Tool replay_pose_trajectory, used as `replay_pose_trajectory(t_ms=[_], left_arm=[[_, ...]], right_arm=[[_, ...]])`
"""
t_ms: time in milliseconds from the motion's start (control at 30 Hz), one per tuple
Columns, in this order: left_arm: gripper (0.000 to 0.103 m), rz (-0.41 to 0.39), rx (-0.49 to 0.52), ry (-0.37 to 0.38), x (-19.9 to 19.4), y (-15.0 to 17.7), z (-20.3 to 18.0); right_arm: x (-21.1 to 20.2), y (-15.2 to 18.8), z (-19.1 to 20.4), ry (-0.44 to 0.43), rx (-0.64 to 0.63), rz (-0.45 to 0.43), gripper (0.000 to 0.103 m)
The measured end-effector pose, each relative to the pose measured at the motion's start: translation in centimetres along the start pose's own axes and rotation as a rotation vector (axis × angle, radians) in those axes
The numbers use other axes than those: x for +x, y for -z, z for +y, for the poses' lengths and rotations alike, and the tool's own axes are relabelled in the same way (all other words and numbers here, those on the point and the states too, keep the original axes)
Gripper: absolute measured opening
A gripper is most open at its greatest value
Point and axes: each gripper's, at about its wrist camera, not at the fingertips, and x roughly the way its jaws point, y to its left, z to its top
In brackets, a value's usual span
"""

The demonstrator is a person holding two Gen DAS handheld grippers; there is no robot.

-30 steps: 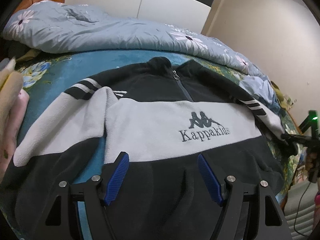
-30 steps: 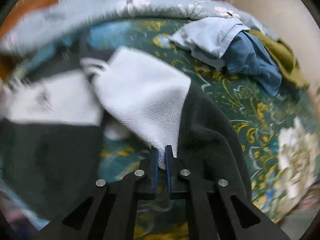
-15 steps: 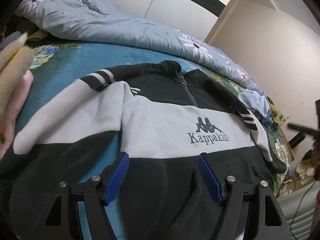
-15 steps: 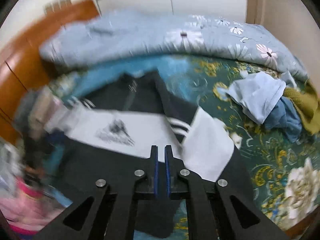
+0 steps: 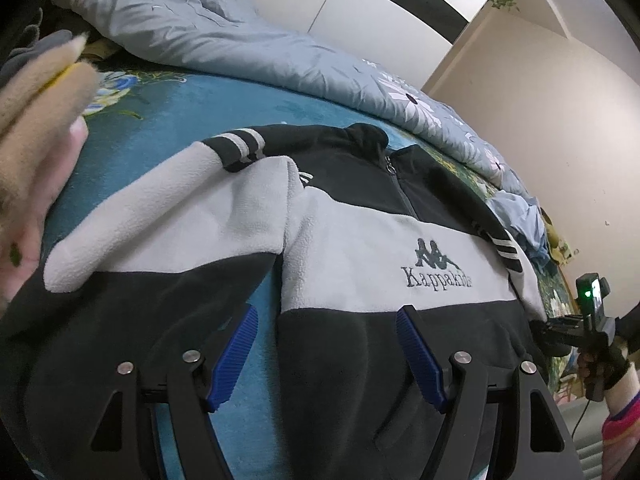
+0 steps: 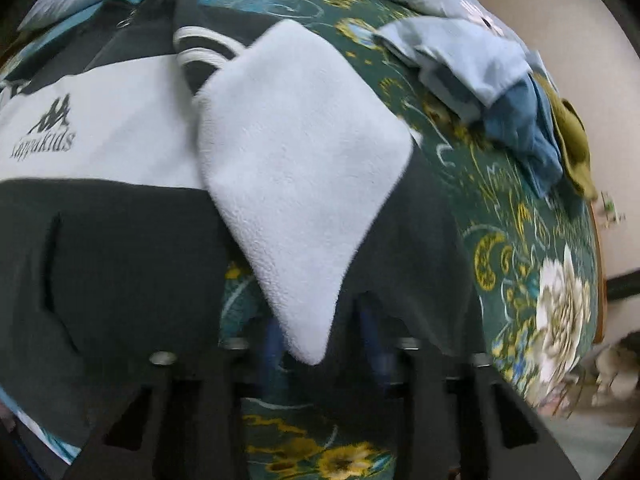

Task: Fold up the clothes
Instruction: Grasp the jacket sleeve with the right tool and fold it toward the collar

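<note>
L wrist: left gripper (image 5: 326, 354) jaws wide apart, empty, over hem of fleece jacket (image 5: 360, 248) lying flat, front up, on bed (image 5: 168, 120).
R wrist: right gripper (image 6: 320, 344) jaws apart, sleeve (image 6: 296, 176) tip draped between, not clamped.

The left wrist view looks low across the bed (image 5: 168, 120) from the hem of the fleece jacket (image 5: 360, 248) toward its collar, while the right wrist view hangs close over the jacket's sleeve (image 6: 296, 168), both sharing the logo (image 6: 48, 128) and the pile of clothes (image 6: 500, 92).
</note>
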Motion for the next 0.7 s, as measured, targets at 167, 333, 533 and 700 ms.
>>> replay_pose_trajectory(t_ms=[167, 333, 533, 700], left_arm=[[0.075, -0.003, -0.009, 0.0, -0.1, -0.1, 0.6], [0.075, -0.01, -0.028, -0.007, -0.1, -0.6, 1.1], [0.075, -0.032, -0.01, -0.007, -1.3, -0.8, 0.7], [0.075, -0.032, -0.02, 0.01, -1.9, -0.9, 0.7]], right_arm=[[-4.6, -0.8, -2.1, -0.407, 0.185, -0.04, 0.012], [-13.8, -3.3, -0.5, -0.811, 0.197, -0.26, 0.012], [-14.4, -9.0, 5.6, -0.95, 0.236, -0.237, 0.012], [-9.9, -12.7, 11.5, -0.998, 0.259, -0.114, 0.012]])
